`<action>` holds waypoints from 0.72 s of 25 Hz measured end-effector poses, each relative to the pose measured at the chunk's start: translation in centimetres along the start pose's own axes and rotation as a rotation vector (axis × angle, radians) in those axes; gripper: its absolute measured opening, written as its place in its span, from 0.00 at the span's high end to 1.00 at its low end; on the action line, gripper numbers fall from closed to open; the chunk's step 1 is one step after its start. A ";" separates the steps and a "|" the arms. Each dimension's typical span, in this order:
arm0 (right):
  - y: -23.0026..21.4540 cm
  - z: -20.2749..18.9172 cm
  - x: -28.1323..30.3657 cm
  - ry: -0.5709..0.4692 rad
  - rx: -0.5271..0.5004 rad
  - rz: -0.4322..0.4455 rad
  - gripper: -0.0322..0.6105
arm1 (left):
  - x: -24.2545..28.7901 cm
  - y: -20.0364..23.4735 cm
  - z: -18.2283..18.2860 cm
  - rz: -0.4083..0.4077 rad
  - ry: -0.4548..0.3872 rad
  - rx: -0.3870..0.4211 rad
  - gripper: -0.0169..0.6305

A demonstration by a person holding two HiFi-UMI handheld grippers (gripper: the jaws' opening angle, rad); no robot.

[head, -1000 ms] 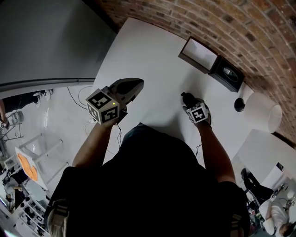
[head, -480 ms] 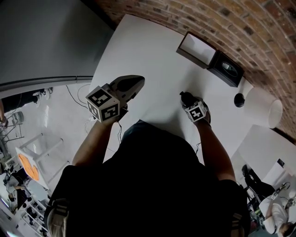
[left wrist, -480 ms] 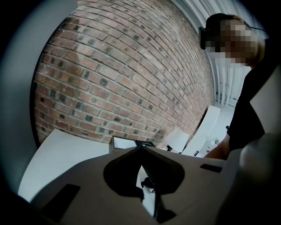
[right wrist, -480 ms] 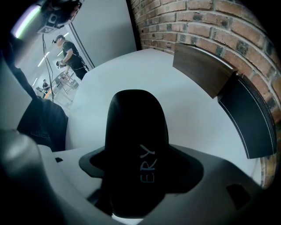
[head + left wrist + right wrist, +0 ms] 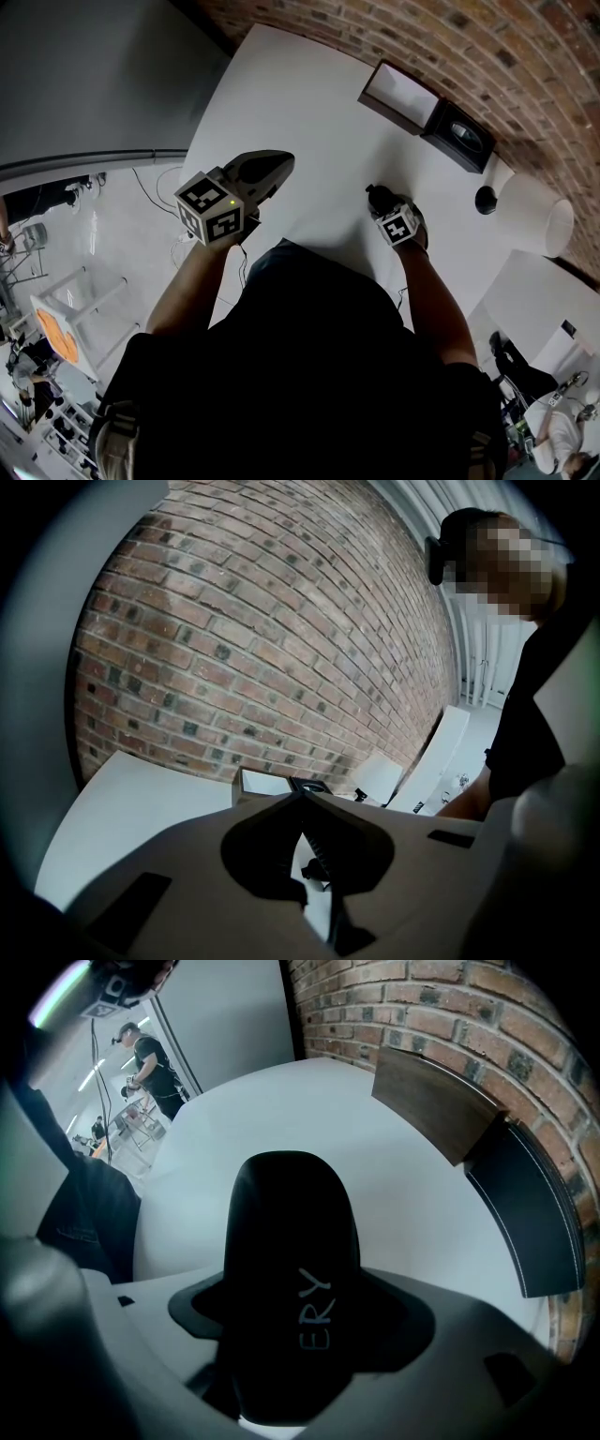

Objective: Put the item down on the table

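The right gripper [image 5: 298, 1314] points steeply down over the white table [image 5: 300, 89], near the edge on the person's side. Its two jaws are clamped on a black, smooth, rounded item [image 5: 289, 1227] that carries pale letters. The item stands out past the jaws toward the table top. I cannot tell if its end already touches the surface.

The left gripper [image 5: 302, 797] is held over the left side of the table. Its jaws are together at the tips and nothing is between them.

At the far side of the table, along the red brick wall [image 5: 487, 47], lies a flat open box with a dark frame and white inside [image 5: 401, 94]. A black box [image 5: 461, 141] is just beside it. A white cylinder-shaped object [image 5: 536, 225] is at the right corner of the table.
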State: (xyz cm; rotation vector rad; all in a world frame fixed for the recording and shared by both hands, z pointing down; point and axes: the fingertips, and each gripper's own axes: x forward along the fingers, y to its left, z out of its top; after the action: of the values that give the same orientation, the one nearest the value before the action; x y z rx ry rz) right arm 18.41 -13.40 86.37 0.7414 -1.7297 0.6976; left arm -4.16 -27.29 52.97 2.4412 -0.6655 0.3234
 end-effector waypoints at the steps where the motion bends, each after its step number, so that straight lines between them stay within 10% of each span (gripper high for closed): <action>1: 0.0 0.0 0.1 0.000 -0.002 0.000 0.39 | 0.0 0.0 0.0 0.000 0.000 -0.001 0.95; 18: 0.2 -1.0 0.4 0.042 -0.034 -0.024 0.37 | 0.6 -0.3 -0.1 -0.010 0.009 -0.001 0.95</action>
State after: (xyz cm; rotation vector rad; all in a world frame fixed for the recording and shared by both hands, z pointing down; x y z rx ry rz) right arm 18.78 -12.58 86.99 0.7180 -1.6875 0.6611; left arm -3.50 -27.23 53.08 2.4402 -0.6497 0.3302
